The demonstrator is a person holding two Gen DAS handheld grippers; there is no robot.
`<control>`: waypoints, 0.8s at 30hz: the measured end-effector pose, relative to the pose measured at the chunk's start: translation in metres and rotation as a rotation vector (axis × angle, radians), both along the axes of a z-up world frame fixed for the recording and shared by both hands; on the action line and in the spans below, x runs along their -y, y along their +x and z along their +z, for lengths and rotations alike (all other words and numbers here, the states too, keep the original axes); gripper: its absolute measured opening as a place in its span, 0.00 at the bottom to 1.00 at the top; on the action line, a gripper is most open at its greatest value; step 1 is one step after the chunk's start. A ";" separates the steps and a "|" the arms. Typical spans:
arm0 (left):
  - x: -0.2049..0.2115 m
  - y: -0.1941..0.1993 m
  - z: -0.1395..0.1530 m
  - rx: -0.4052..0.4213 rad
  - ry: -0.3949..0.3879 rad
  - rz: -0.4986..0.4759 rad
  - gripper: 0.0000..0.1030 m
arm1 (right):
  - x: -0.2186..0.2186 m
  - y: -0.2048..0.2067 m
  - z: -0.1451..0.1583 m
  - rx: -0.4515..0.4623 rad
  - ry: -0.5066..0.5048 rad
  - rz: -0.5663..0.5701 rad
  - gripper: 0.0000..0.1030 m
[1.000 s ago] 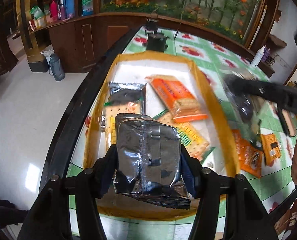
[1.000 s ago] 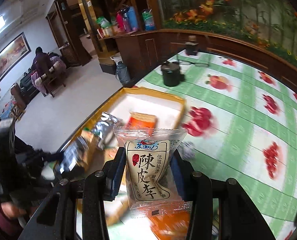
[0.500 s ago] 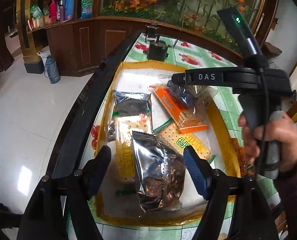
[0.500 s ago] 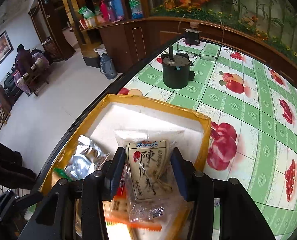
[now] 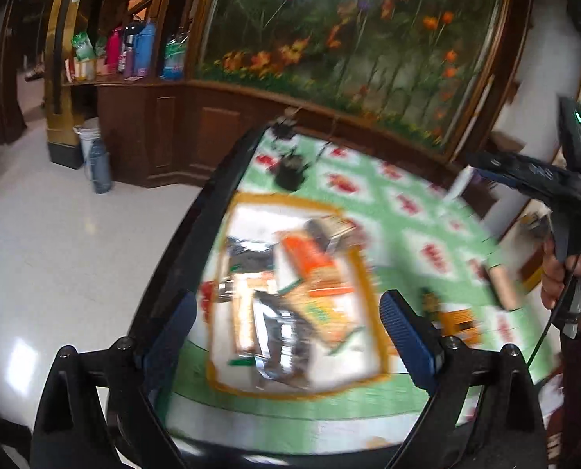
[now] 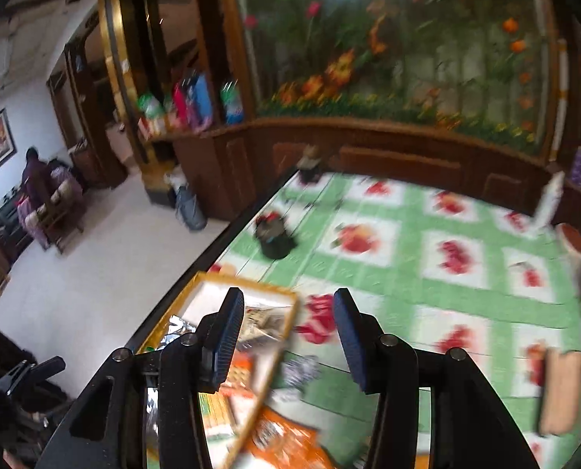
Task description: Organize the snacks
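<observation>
1. Silver foil packet (image 5: 278,336) lies in the yellow-rimmed tray (image 5: 368,273) on the tabletop (image 5: 407,234), among what look like cracker packs.
2. Left gripper (image 5: 286,332) has just been opening, empty.
3. Right gripper (image 6: 286,336) stands apart, empty.

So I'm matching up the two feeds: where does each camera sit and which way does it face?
Left wrist: on the left hand-held gripper, looking down at the yellow tray; its open fingers show, plus the person's right hand.
Right wrist: on the right hand-held gripper, facing across the green tablecloth; its empty fingers show.
Both share tray, tablecloth, black pot.
</observation>
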State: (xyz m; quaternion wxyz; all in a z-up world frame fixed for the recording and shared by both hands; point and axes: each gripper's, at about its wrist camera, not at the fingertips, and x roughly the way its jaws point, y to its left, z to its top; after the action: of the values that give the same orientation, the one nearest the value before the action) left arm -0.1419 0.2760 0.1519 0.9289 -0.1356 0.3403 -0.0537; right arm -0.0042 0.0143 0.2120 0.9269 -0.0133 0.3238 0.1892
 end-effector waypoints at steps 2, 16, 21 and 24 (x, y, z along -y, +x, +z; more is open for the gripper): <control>0.004 -0.014 0.021 0.039 0.014 -0.008 0.92 | 0.027 -0.031 0.034 0.055 -0.002 -0.034 0.50; 0.010 -0.098 0.304 0.458 0.632 0.302 1.00 | 0.151 -0.220 0.322 0.454 -0.173 -0.373 0.81; -0.014 -0.092 0.318 0.459 0.426 0.261 1.00 | 0.176 -0.219 0.317 0.393 -0.128 -0.382 0.88; -0.008 -0.074 0.270 0.419 0.327 0.158 1.00 | 0.182 -0.196 0.246 0.249 -0.101 -0.315 0.89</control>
State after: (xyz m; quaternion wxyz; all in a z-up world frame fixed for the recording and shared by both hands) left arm -0.2160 0.2837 0.4219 0.9899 0.0043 0.1334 0.0476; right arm -0.2006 -0.1679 0.4584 0.9761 -0.0322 0.2137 0.0226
